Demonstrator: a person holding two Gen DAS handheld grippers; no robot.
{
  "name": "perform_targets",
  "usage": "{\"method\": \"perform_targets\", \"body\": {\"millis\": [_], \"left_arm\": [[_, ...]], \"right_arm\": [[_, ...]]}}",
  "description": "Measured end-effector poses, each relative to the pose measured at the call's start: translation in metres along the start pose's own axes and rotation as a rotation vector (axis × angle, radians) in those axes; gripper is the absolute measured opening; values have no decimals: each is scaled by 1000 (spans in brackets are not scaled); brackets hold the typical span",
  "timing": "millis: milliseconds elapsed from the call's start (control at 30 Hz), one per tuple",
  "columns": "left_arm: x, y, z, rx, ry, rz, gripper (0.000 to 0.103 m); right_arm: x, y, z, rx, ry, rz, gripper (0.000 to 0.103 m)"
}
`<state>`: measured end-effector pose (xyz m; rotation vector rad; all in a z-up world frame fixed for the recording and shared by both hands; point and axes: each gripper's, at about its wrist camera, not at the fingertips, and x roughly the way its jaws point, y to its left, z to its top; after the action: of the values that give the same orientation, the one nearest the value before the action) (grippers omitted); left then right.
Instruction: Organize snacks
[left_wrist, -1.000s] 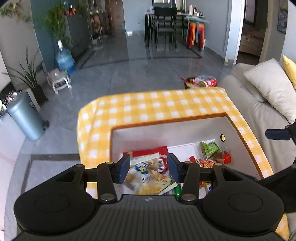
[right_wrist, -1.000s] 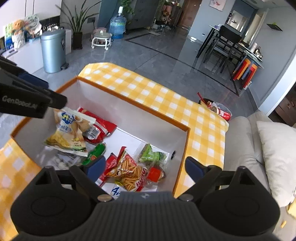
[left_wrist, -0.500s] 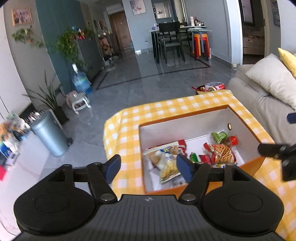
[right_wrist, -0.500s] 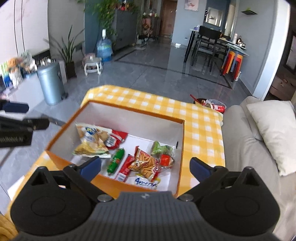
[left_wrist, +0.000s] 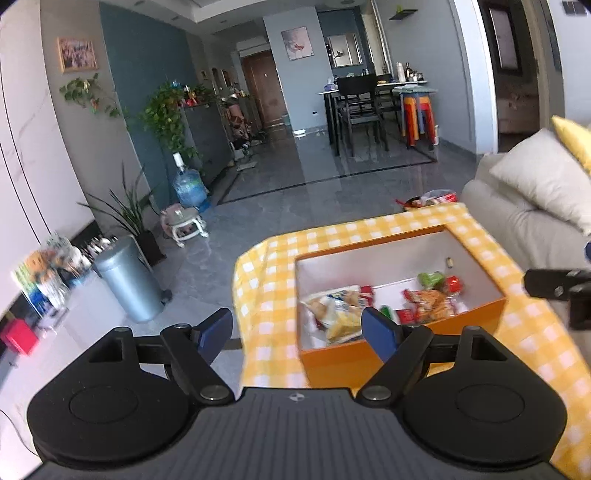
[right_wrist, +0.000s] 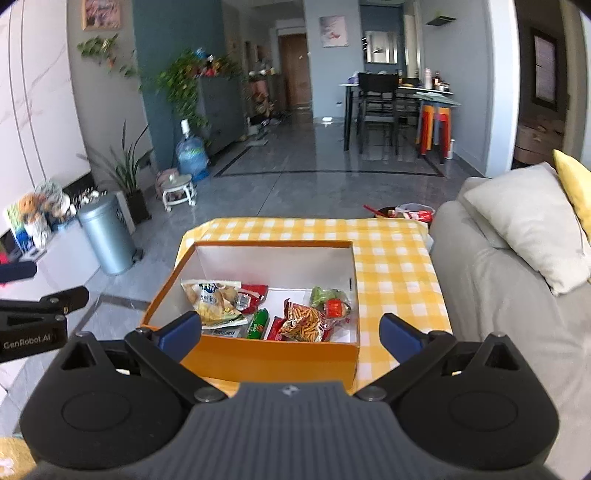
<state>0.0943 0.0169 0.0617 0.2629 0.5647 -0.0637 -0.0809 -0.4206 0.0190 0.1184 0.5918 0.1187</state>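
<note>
An orange box (right_wrist: 266, 360) with white inner walls sits on a table with a yellow checked cloth (right_wrist: 391, 266). It holds several snack packs: a yellow chip bag (right_wrist: 212, 299), a red pack (right_wrist: 253, 293), a green tube (right_wrist: 258, 323), an orange-red snack bag (right_wrist: 304, 321) and a green pack (right_wrist: 325, 295). The box also shows in the left wrist view (left_wrist: 369, 354). My right gripper (right_wrist: 290, 332) is open and empty, above and short of the box's near wall. My left gripper (left_wrist: 297, 332) is open and empty, short of the box's left near corner.
A grey sofa (right_wrist: 509, 295) with a pale cushion (right_wrist: 528, 225) borders the table on the right. A metal bin (right_wrist: 107, 240) stands on the floor to the left. A small basket of items (right_wrist: 406, 213) sits beyond the table's far edge.
Both grippers have pulled back and up from inside the box, which now looks smaller and farther. The left gripper has opened wider and let go of the chip bag, which stays in the box.
</note>
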Motion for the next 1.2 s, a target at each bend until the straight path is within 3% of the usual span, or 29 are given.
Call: {"method": "perform_targets", "body": {"millis": [300,567,1200], "left_arm": [[3,-11,-18,-81,74,-68,94],[21,-18,-35,-109,154,-78,94],[28,-25,-32,-106,168,-83,94]], "right_arm": [[-24,12,-26,-1,-70,-35,99],[-4,9,-39,7,-8,-60,99],[3,8,-40,26,4,-59,99]]}}
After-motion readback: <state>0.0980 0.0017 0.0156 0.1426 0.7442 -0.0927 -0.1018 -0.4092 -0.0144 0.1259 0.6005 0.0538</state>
